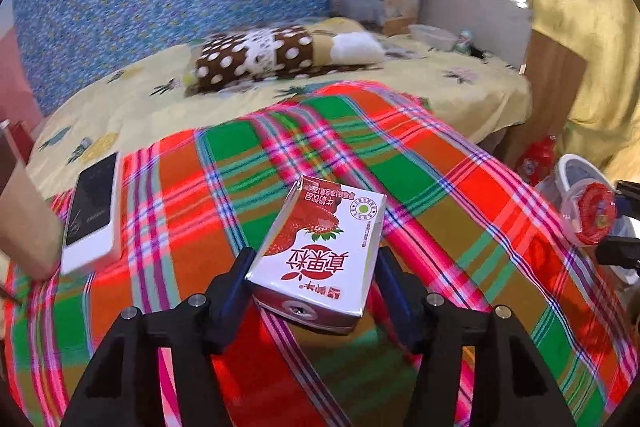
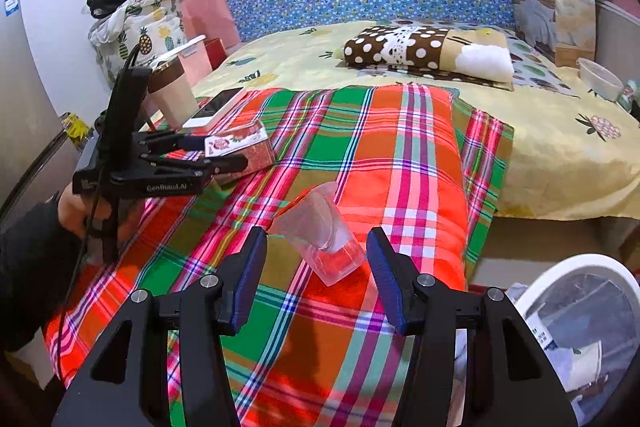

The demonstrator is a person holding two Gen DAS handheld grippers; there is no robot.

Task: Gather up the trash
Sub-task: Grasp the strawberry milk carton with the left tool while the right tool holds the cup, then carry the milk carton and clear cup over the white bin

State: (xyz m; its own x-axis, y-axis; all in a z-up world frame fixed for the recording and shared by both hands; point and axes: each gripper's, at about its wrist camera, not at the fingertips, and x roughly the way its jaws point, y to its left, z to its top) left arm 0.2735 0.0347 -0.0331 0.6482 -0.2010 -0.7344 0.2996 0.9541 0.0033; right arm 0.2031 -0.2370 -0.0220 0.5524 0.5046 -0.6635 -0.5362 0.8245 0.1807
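A red and white strawberry milk carton (image 1: 320,239) (image 2: 248,143) lies flat on the plaid blanket (image 1: 460,187). My left gripper (image 1: 316,259) (image 2: 222,151) straddles its near end, open. The pads run close along both long sides, and a sliver of blanket shows at the right one. A clear plastic cup (image 2: 320,235) (image 1: 588,215) lies on its side near the blanket's right edge. My right gripper (image 2: 316,239) (image 1: 610,219) is open just behind it, with gaps on both sides.
A white phone (image 1: 92,207) (image 2: 218,107) and a beige cup with a brown lid (image 2: 172,95) sit at the blanket's left edge. A white bin (image 2: 580,327) stands beside the bed at right. A dotted pillow (image 1: 256,55) lies farther up the bed. A person's hand (image 2: 72,211) holds the left gripper.
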